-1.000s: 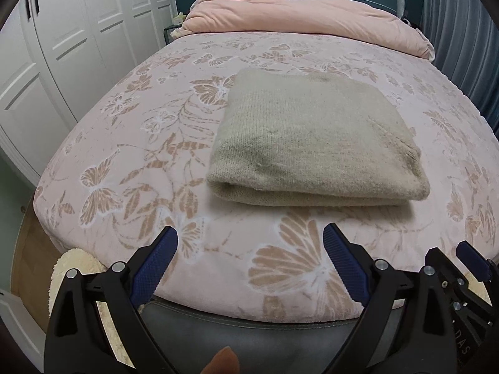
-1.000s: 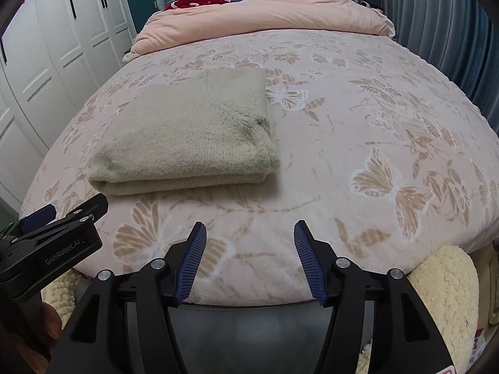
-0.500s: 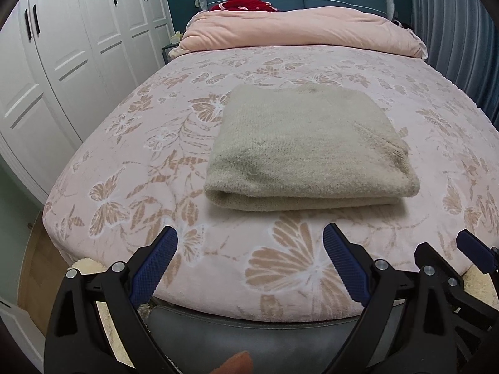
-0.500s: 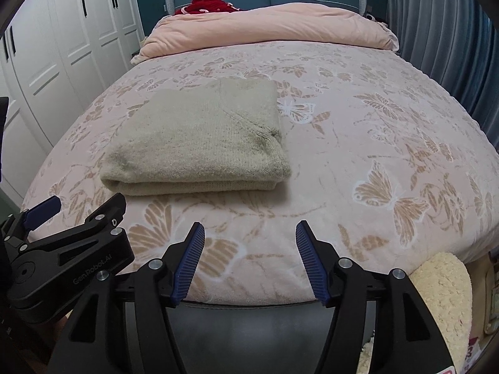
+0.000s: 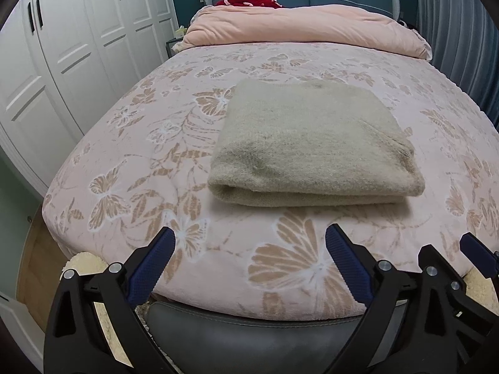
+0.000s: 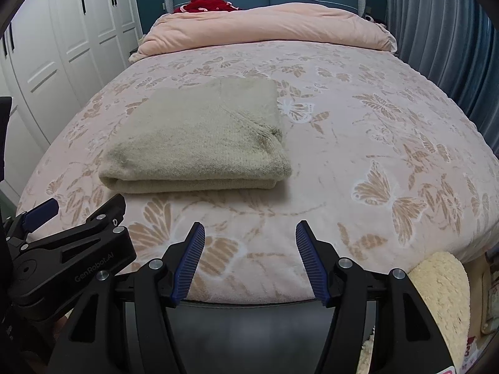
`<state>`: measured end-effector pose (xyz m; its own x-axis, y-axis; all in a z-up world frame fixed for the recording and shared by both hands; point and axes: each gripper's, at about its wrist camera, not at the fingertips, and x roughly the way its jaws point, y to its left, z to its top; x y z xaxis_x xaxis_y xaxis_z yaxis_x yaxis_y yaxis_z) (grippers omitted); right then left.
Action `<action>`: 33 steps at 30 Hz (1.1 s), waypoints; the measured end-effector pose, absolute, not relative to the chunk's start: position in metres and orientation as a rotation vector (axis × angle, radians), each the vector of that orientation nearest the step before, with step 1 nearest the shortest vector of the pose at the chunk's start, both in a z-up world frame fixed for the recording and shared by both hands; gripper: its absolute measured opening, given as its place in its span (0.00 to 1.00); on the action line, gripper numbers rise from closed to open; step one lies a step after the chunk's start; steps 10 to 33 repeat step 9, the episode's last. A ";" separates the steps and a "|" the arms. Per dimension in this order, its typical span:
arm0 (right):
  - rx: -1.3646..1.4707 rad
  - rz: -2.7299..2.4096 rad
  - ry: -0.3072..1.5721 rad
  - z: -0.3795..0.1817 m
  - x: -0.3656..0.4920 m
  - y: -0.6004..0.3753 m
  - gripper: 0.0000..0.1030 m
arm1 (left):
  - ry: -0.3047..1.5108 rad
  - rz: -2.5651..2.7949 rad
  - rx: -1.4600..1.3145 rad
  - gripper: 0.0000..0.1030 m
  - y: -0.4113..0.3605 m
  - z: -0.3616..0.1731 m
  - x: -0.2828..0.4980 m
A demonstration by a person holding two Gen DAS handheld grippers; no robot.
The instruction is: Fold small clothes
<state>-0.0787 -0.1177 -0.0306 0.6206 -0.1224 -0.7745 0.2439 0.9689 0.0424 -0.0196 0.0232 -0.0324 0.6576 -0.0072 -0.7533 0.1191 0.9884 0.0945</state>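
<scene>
The beige knitted garment [image 5: 312,143] lies folded into a thick, neat rectangle on the bed [image 5: 131,162], its rounded fold edge facing the foot of the bed and its open corner toward the curtain side. Both grippers hang at the foot of the bed, short of the garment and touching nothing. The left gripper [image 5: 249,261] has its jaws spread wide with only the butterfly-print cover showing between them; the right gripper [image 6: 249,258] has its jaws parted too, somewhat narrower, and empty.

Judging by how the garment lies, the fold looks finished — what remains is probably a check and a tidy. To do that well, look along the near fold edge for layers that stick out, and at the knit's ribbed corner nearest the curtain, which bulges a little. If a touch-up is needed, approach low over the cover and press or nudge with one pad's flat face — pinching the top layer alone would drag it off the stack. The plush cover may grip the knit, so lift before shifting.
</scene>
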 end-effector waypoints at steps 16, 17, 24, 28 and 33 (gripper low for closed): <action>0.144 -0.231 0.873 -0.030 -0.079 -0.112 0.58 | 0.837 -0.069 0.136 0.90 0.023 -0.030 -0.021; 0.144 -0.231 0.873 -0.030 -0.079 -0.112 0.58 | 0.837 -0.069 0.136 0.90 0.023 -0.030 -0.021; 0.144 -0.231 0.873 -0.030 -0.079 -0.112 0.58 | 0.837 -0.069 0.136 0.90 0.023 -0.030 -0.021; 0.144 -0.231 0.873 -0.030 -0.079 -0.112 0.58 | 0.837 -0.069 0.136 0.90 0.023 -0.030 -0.021; 0.144 -0.231 0.873 -0.030 -0.079 -0.112 0.58 | 0.837 -0.069 0.136 0.90 0.023 -0.030 -0.021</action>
